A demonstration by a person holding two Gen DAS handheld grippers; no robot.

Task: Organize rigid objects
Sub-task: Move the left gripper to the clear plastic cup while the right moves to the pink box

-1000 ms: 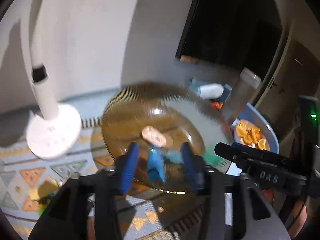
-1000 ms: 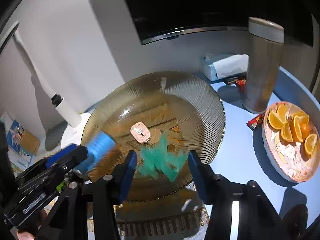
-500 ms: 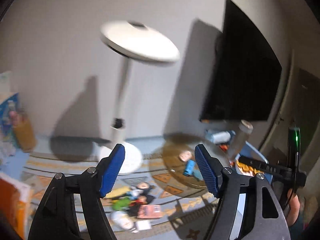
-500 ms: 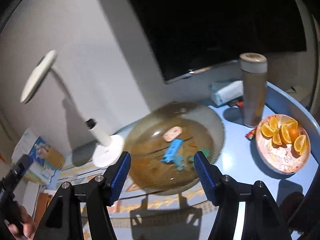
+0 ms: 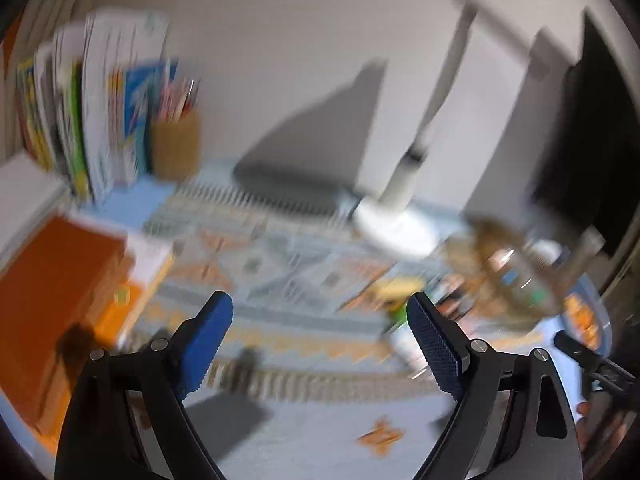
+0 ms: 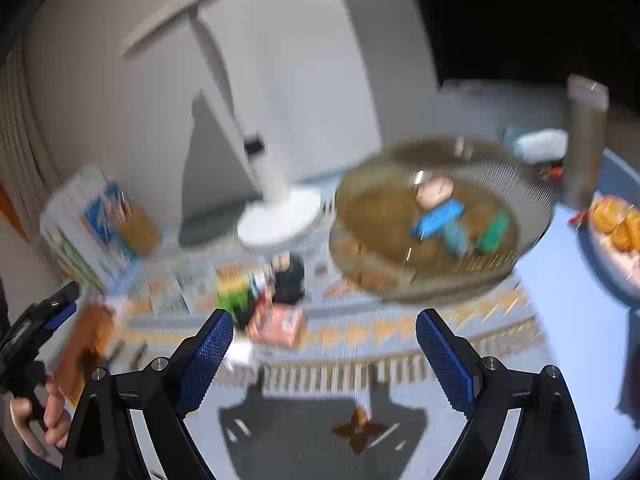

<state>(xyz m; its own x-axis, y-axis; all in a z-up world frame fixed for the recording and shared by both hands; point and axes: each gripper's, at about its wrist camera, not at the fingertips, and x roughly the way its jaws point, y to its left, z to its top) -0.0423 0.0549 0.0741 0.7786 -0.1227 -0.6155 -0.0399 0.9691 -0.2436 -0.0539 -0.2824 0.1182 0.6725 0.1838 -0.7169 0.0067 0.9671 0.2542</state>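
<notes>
A ribbed amber glass plate (image 6: 532, 196) sits right of centre on the patterned mat. It holds a pink piece (image 6: 434, 192), a blue piece (image 6: 438, 218) and a green piece (image 6: 494, 232). The plate shows blurred in the left wrist view (image 5: 516, 276). A pile of small objects (image 6: 276, 304), green, black and orange-pink, lies on the mat left of the plate. My right gripper (image 6: 324, 344) is open and empty, held above the mat's near edge. My left gripper (image 5: 320, 336) is open and empty, far left of the plate.
A white desk lamp (image 6: 276, 216) stands behind the pile. Books and a pencil cup (image 5: 176, 148) stand at the far left, with an orange book (image 5: 52, 280) near them. A dish of orange slices (image 6: 616, 228) and a tall tumbler (image 6: 586, 140) are at the right.
Both grippers have let go of the blue and green pieces into the plate, opened, and pulled back and left. The left view has swung toward the books. Both views are motion-blurred.
</notes>
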